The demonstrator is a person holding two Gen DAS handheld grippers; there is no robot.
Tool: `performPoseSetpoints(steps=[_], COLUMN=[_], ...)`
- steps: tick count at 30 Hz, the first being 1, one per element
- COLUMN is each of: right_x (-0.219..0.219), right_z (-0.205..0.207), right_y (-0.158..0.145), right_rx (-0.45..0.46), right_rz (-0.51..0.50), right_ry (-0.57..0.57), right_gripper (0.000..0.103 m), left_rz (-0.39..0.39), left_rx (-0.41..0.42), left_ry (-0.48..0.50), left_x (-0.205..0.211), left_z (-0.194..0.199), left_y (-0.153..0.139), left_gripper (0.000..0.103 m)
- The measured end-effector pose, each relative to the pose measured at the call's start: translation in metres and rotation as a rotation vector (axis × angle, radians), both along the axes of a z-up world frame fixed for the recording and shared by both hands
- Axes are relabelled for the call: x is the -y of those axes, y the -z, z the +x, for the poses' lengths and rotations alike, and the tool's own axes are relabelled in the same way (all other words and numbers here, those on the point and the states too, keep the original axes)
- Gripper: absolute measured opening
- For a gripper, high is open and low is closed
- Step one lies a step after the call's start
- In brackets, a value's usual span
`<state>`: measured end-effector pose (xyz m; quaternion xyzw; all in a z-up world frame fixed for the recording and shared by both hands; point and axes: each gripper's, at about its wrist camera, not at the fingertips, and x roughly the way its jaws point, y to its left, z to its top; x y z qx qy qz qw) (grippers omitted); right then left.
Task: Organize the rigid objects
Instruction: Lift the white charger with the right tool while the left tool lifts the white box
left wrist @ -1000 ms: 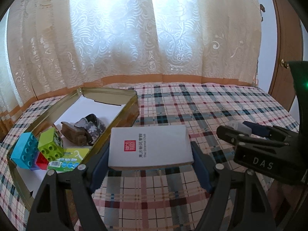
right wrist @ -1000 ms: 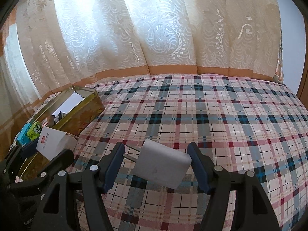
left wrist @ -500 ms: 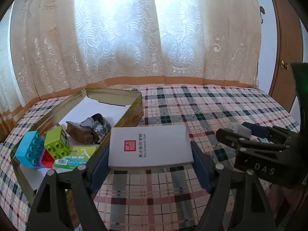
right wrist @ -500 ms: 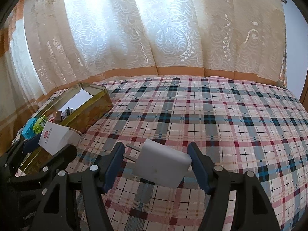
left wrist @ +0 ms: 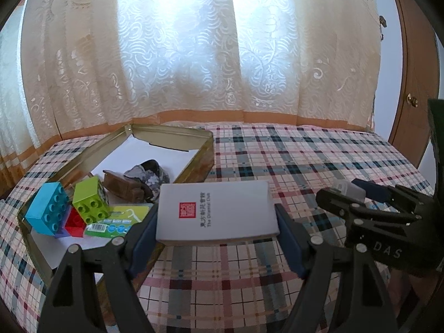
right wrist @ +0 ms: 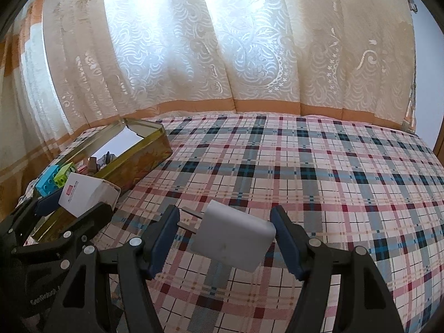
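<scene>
Your left hand-held gripper (left wrist: 216, 236) clamps the white box (left wrist: 215, 212) beside the gold tin (left wrist: 194, 136). Your right hand-held gripper (right wrist: 224, 238) grips the white charger (right wrist: 233, 238) above the plaid cloth (right wrist: 333, 180).

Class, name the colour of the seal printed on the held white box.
Red seal, clearest in the left wrist view.

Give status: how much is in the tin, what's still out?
Done: blue block, green block, a green packet and a few other items lie in the tin. In hand: left tool grips the white box, right tool the white charger. Left: placing both inside.
</scene>
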<state>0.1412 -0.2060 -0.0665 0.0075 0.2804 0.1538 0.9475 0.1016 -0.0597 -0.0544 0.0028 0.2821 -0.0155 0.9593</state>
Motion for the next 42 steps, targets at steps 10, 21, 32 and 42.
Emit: performPoseSetpoints(steps=[10,21,32,42], right_x=[-0.003,-0.006,-0.013,-0.025], right_z=[-0.004,-0.007,-0.010,-0.015], right_y=[0.000,-0.001,-0.001,0.000], right_rx=[0.006,0.017,0.022,0.026], right_rz=[-0.002,-0.005,-0.014,-0.020], right_ry=[-0.004,-0.011,-0.029,-0.045], right_gripper=[0.070,0.070,0.070,0.070], left_rz=[0.000,-0.005,-0.006,-0.002], left_rx=[0.014,0.026,0.041,0.054], left_ry=[-0.005,-0.011,-0.023,-0.040], left_x=[-0.004,-0.008,-0.015,-0.024], left_z=[-0.004,-0.008,-0.014,-0.019], left_y=[-0.001,-0.002,-0.004,-0.005], left_gripper=[0.078,0.078,0.078,0.078])
